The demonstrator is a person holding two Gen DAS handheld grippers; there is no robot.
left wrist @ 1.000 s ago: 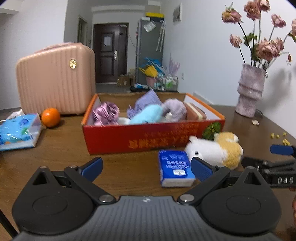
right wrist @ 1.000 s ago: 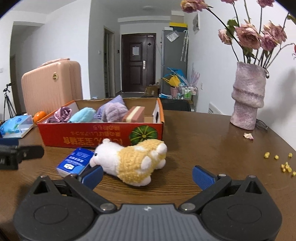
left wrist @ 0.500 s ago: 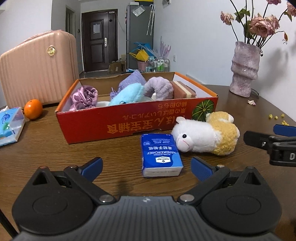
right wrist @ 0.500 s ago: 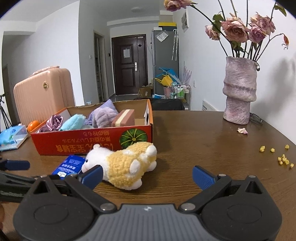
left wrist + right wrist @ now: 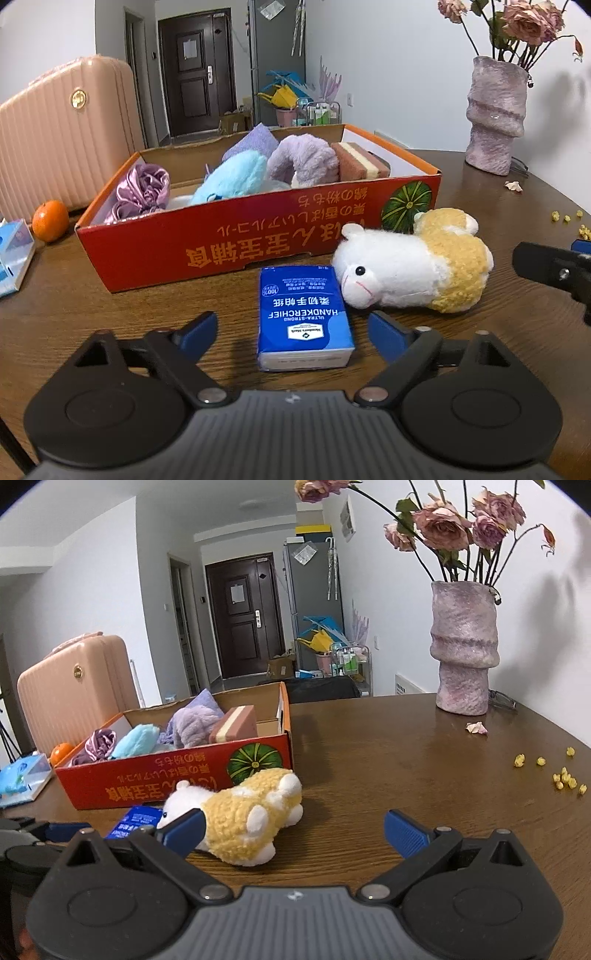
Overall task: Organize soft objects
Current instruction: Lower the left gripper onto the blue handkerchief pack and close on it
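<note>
Left gripper (image 5: 291, 328) gapes around tissue pack (image 5: 303, 317); right gripper (image 5: 295, 829) open beside plush sheep (image 5: 243, 812).

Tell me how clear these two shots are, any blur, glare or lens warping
Left wrist view: sharp up close, the print on the blue tissue pack is readable; fisheye bends the suitcase near the edge; dark corners. Right wrist view: the plush sheep is crisp, soft window glare sheens the table near the vase, whose flowers cast a faint wall shadow.
</note>
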